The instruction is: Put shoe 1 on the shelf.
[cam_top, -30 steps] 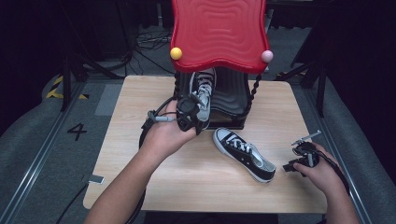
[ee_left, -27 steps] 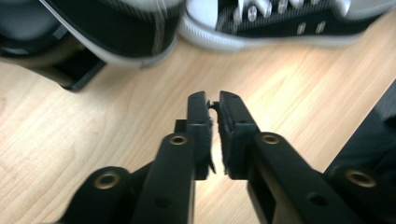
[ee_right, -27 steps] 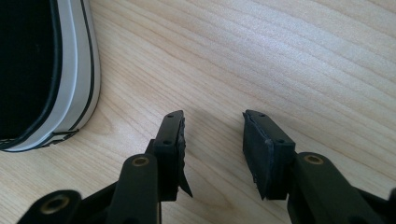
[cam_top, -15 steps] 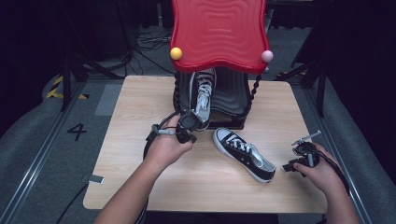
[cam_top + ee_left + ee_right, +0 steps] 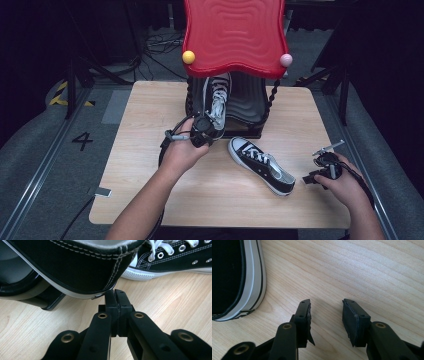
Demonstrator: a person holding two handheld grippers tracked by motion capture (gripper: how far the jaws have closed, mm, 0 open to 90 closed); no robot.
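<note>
Left gripper, jaws pressed together w/ nothing between, is seen at heel of high-top sneaker on black rack. Canvas judged light, floppy; stiff heel rim best gripped. Right gripper is held half-open, empty.

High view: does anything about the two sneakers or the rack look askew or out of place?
One sneaker lies loose on the table, angled toe toward the rack, while its mate sits on the rack's lower shelf, heel overhanging the edge. The left gripper is shut just below that heel. Nothing looks damaged.
</note>
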